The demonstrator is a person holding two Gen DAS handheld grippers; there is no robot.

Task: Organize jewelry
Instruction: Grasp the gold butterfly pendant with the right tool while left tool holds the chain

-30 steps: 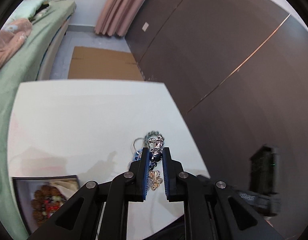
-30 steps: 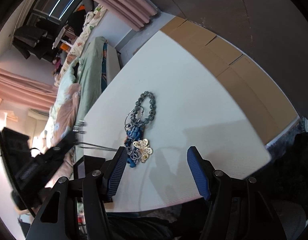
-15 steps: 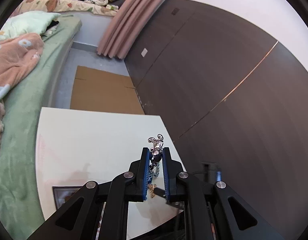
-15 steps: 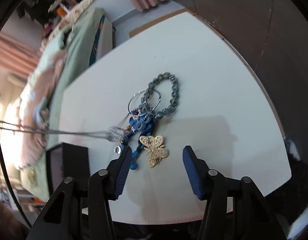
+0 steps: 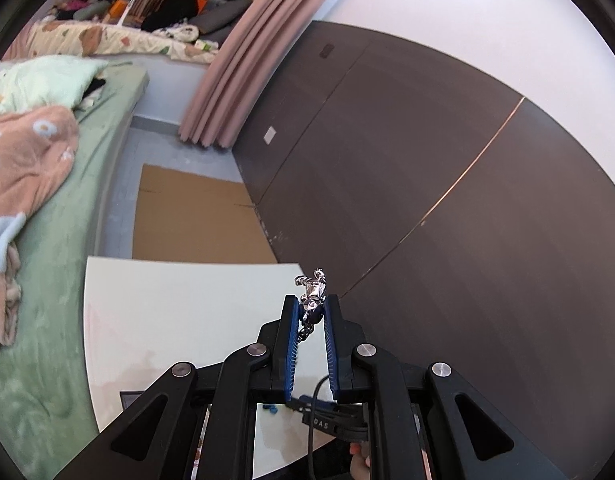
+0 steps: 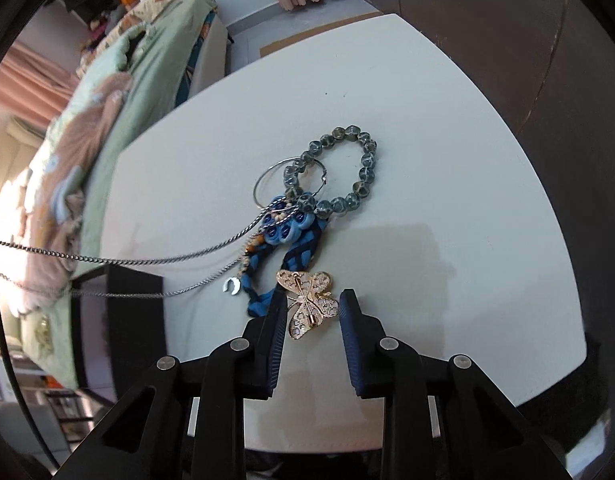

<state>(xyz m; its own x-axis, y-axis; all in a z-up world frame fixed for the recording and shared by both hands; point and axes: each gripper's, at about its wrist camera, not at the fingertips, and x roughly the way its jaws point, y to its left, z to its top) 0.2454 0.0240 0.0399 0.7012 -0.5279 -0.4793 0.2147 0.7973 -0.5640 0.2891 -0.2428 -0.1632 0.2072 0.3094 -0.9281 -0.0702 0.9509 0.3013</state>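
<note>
My left gripper (image 5: 311, 304) is shut on a silver chain with a shiny charm (image 5: 312, 288), held well above the white table (image 5: 167, 312). In the right wrist view that chain (image 6: 127, 260) runs taut from the jewelry pile off to the left. The pile holds a grey-green bead bracelet (image 6: 363, 172), a thin silver hoop (image 6: 267, 176) and a blue braided piece (image 6: 287, 232). A gold butterfly brooch (image 6: 307, 304) lies face down at the pile's near end. My right gripper (image 6: 313, 300) points down over the brooch, its jaws closing with the brooch between them.
A black box (image 6: 123, 312) stands at the table's left edge. A green bed (image 5: 47, 280) with a pink blanket runs along the left. Flat cardboard (image 5: 191, 216) lies on the floor beyond the table, beside a dark panelled wall (image 5: 427, 200).
My left gripper has risen with the chain, which now pulls taut from the pile. My right gripper has moved in over the pile and narrowed its jaws around the butterfly brooch.
</note>
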